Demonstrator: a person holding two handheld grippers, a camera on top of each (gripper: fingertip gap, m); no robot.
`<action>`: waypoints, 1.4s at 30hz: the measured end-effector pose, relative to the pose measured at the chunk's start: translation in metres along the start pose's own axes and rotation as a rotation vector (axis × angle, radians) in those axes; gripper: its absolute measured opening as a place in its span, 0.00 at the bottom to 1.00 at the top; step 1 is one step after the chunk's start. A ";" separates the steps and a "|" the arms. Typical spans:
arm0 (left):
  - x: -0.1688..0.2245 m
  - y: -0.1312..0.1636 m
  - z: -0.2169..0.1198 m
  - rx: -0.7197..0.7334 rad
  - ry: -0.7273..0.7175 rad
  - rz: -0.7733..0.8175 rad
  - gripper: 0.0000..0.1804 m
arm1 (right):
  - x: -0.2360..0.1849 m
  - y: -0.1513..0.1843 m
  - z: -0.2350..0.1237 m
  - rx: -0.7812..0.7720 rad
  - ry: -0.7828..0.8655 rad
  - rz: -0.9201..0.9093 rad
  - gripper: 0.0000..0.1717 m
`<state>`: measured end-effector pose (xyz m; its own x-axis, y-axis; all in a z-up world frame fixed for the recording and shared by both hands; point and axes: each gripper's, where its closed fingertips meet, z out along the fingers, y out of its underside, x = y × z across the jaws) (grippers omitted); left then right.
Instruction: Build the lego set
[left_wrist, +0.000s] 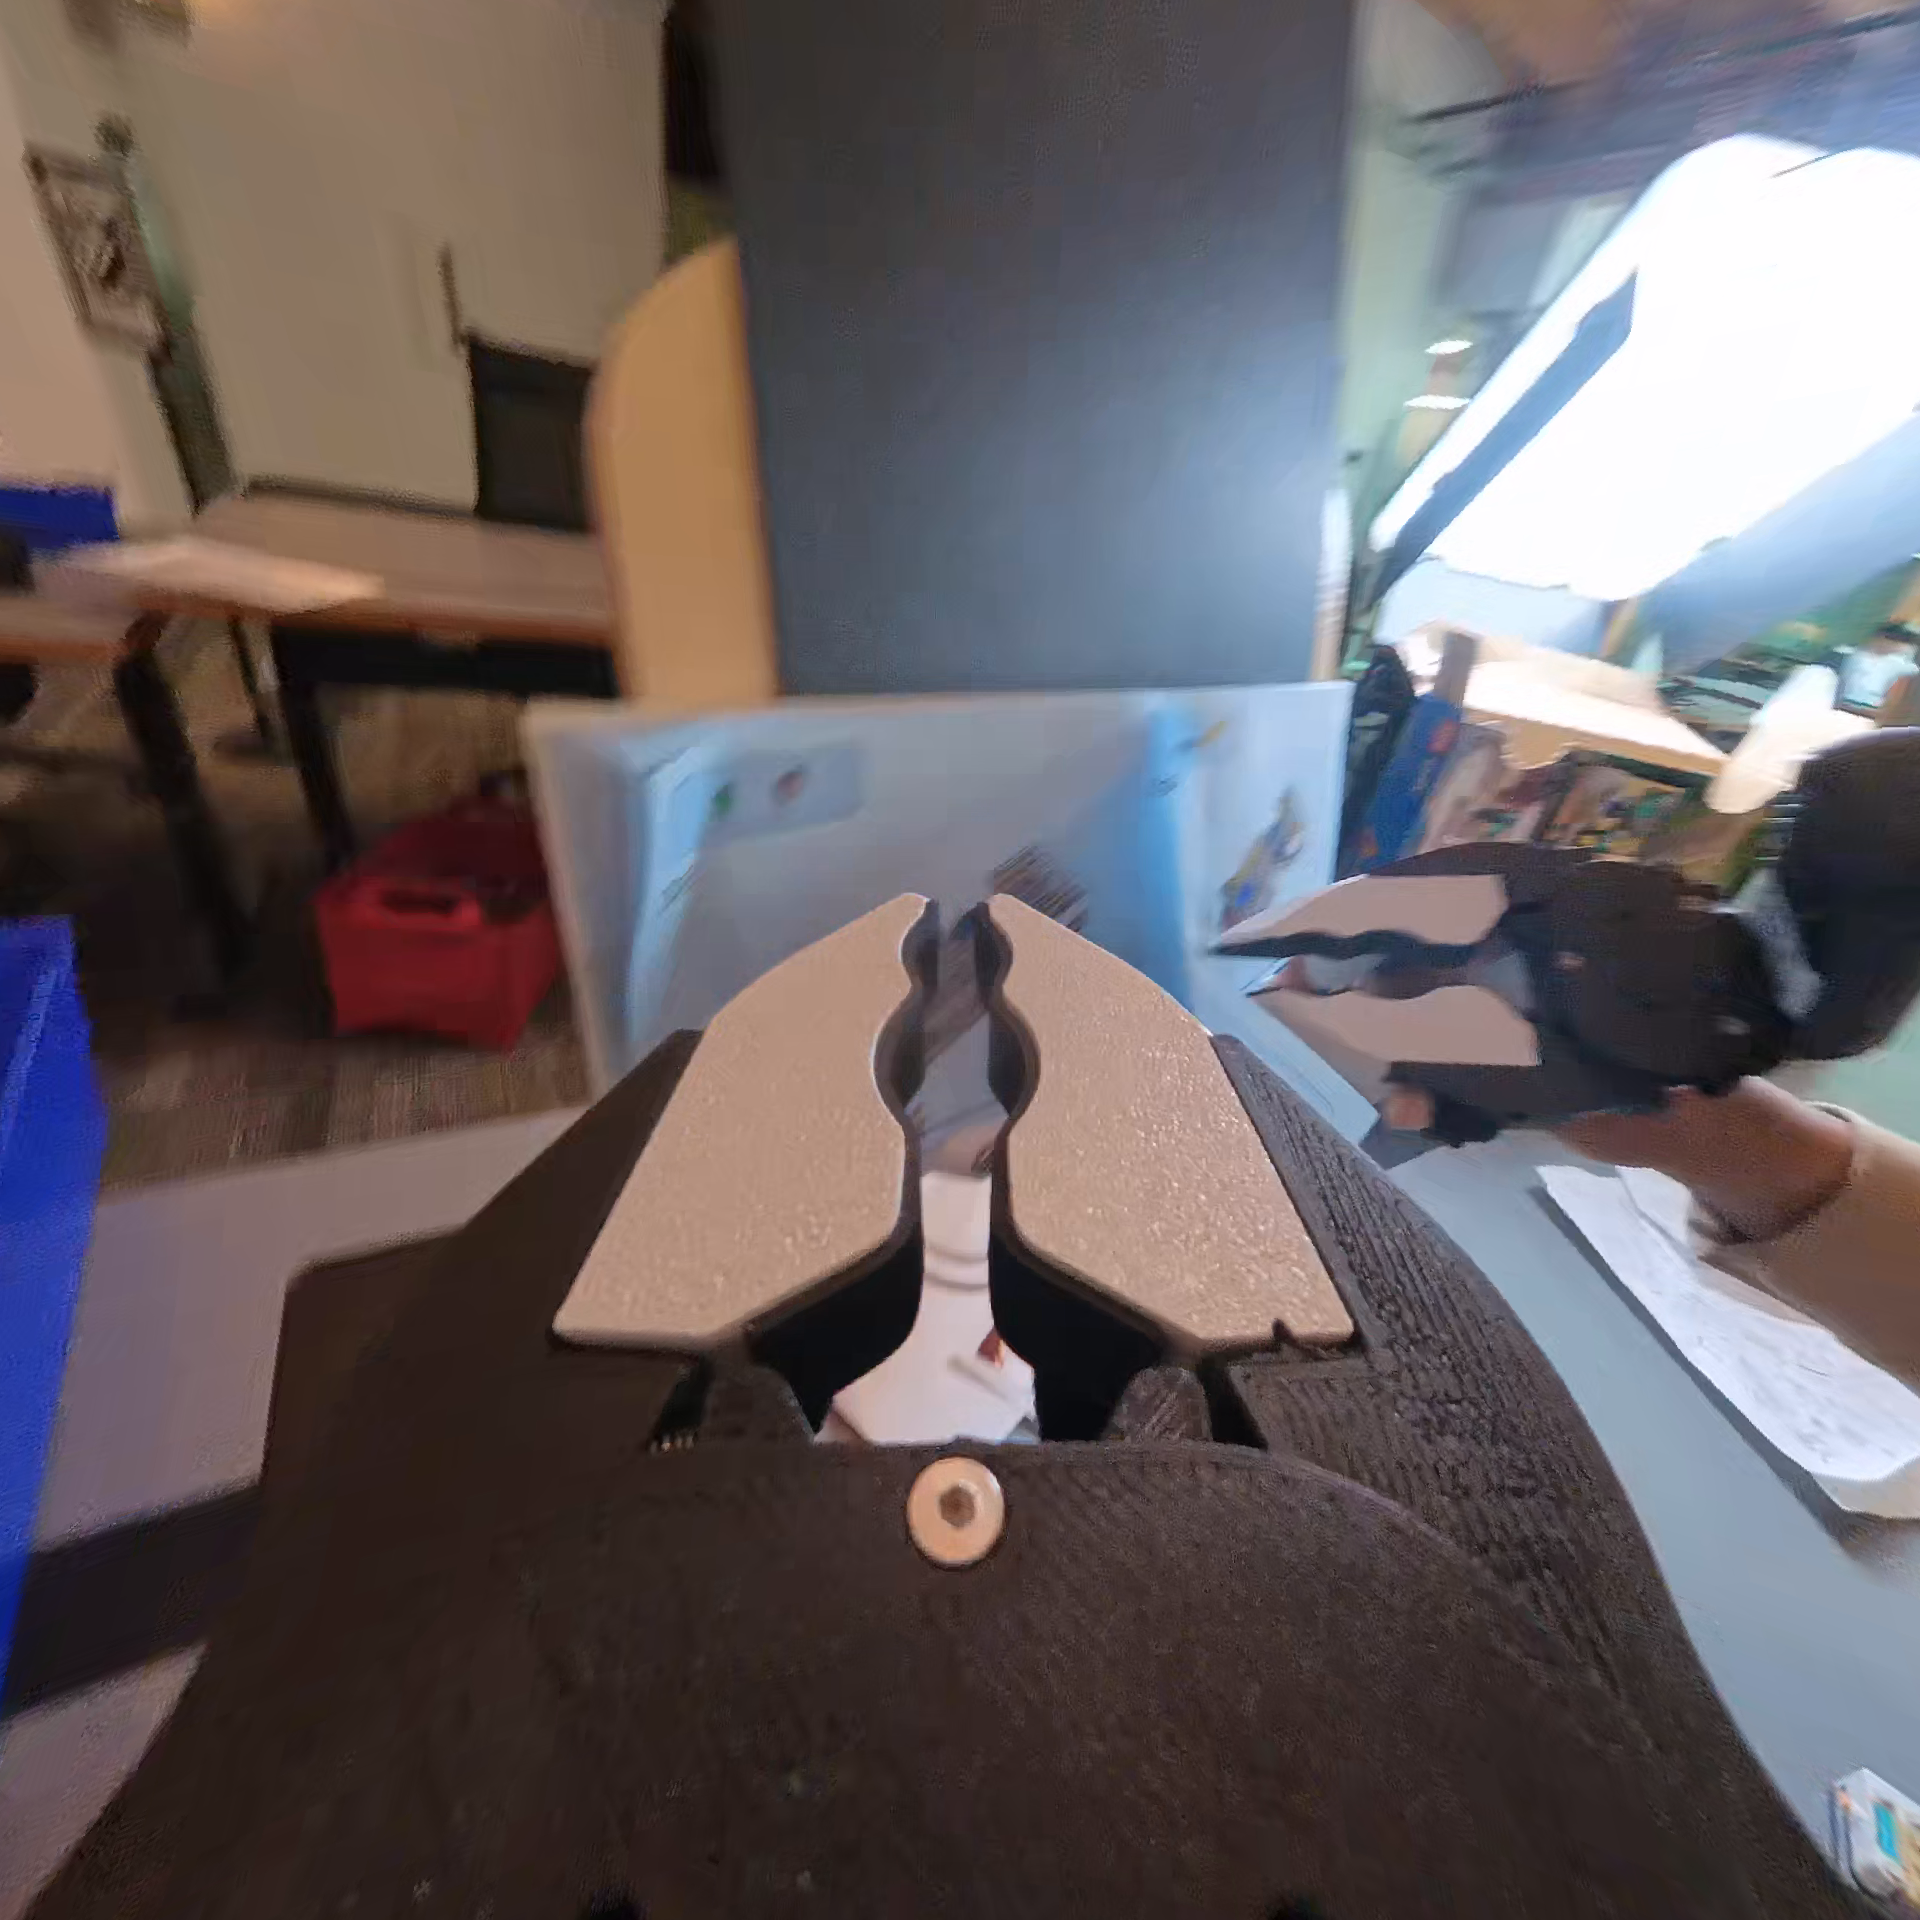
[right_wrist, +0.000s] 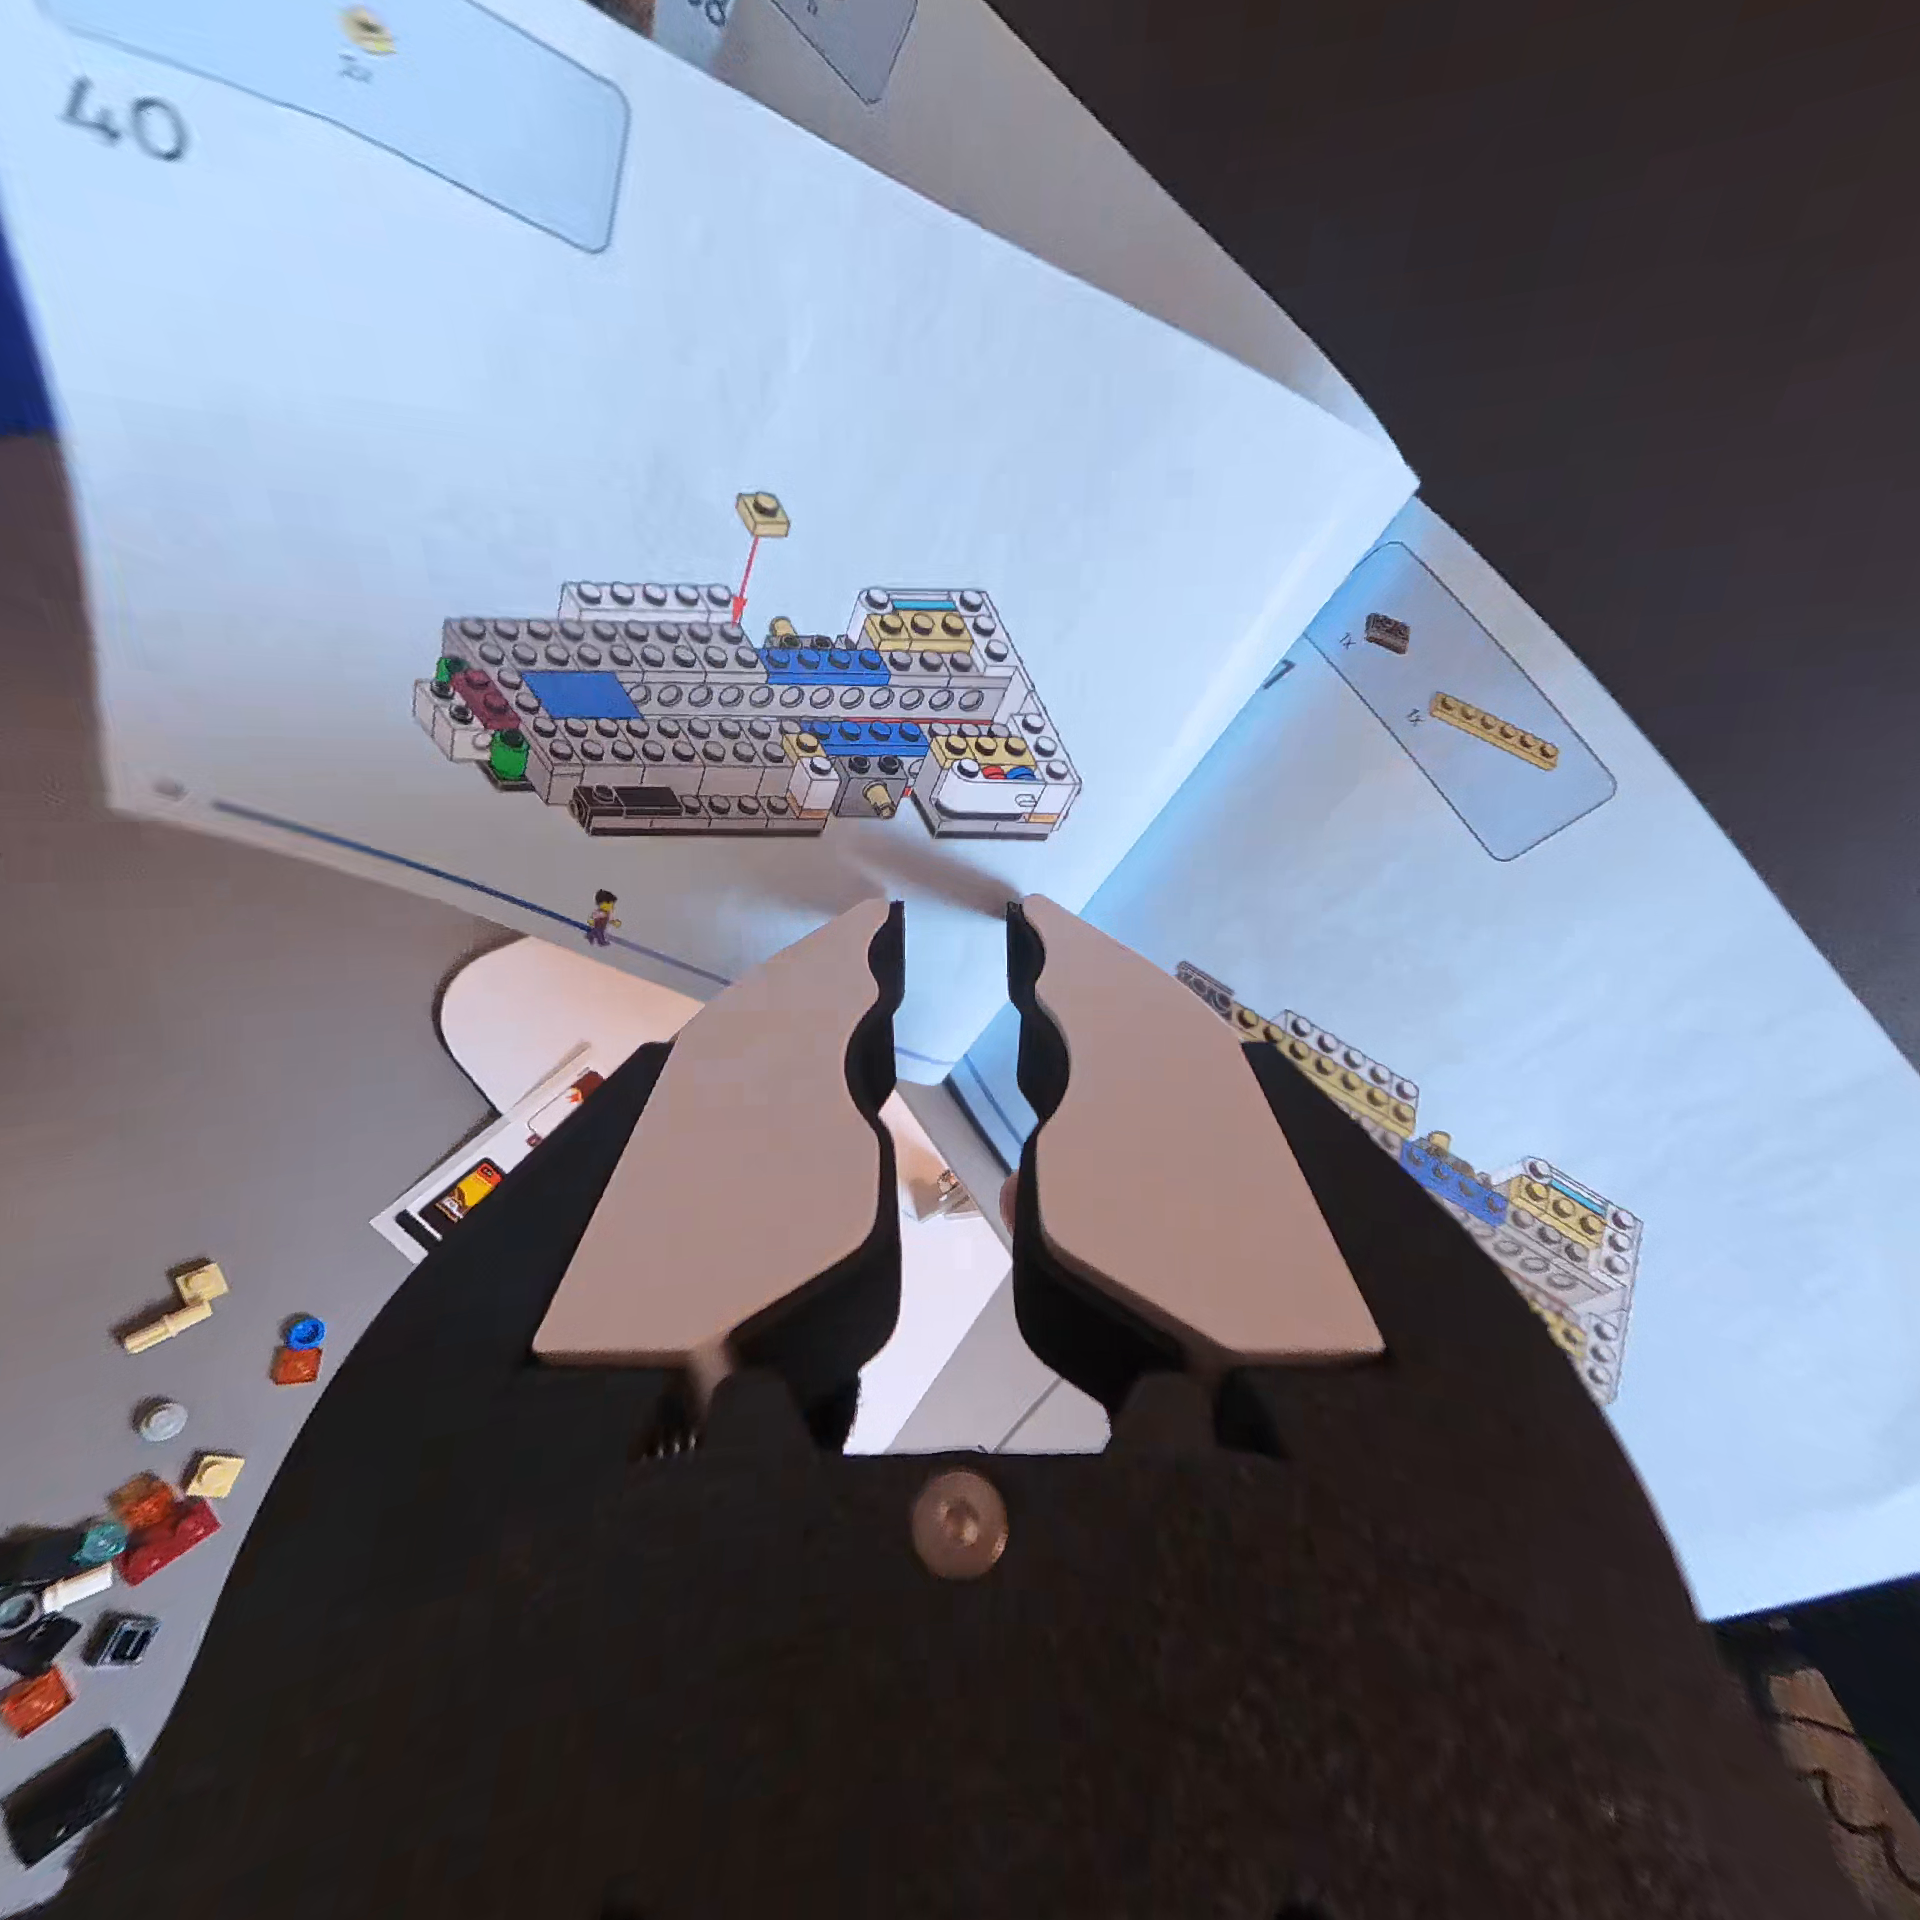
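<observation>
An open brick-building instruction booklet (left_wrist: 935, 790) stands raised off the grey table (left_wrist: 1507, 1299) just ahead of my left gripper (left_wrist: 958, 920). The left jaws stand a narrow slit apart, and a thin grey paper edge shows in the slit. My right gripper (right_wrist: 951, 909) is open and empty. Its fingertips are at the lower edge of the booklet's raised page (right_wrist: 727, 416), beside the fold. A drawing of a grey and blue brick model fills that page. The right gripper also shows in the left wrist view (left_wrist: 1236, 961), at the booklet's right end, with a person's hand (left_wrist: 1714, 1153) on it.
Several loose small bricks (right_wrist: 156, 1507) lie on the table (right_wrist: 260, 1039) at the lower left. A white card (right_wrist: 540, 1018) lies under the booklet and a white sheet (left_wrist: 1714, 1351) to the right. A red box (left_wrist: 436, 935) and a blue bin (left_wrist: 42, 1143) stand on the floor. My right fingertips sit around 15 cm from my left ones.
</observation>
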<state>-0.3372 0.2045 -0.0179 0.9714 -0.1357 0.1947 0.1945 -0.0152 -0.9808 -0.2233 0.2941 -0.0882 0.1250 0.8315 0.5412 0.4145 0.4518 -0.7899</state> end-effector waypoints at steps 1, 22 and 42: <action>-0.016 0.016 0.000 -0.044 -0.029 -0.076 0.07 | 0.000 0.001 0.000 -0.003 0.005 -0.005 0.11; -0.035 0.101 0.022 0.046 0.089 -0.599 0.04 | 0.028 0.010 -0.008 -0.045 0.015 0.075 0.12; -0.020 0.094 0.008 0.317 0.199 -0.753 0.01 | -0.014 -0.022 0.051 -0.139 0.071 -0.078 0.08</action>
<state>-0.3371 0.2137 -0.1142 0.5305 -0.3739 0.7607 0.8390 0.1035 -0.5342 -0.2807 0.2887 -0.0930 0.1491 0.7684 0.6223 0.5458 0.4609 -0.6998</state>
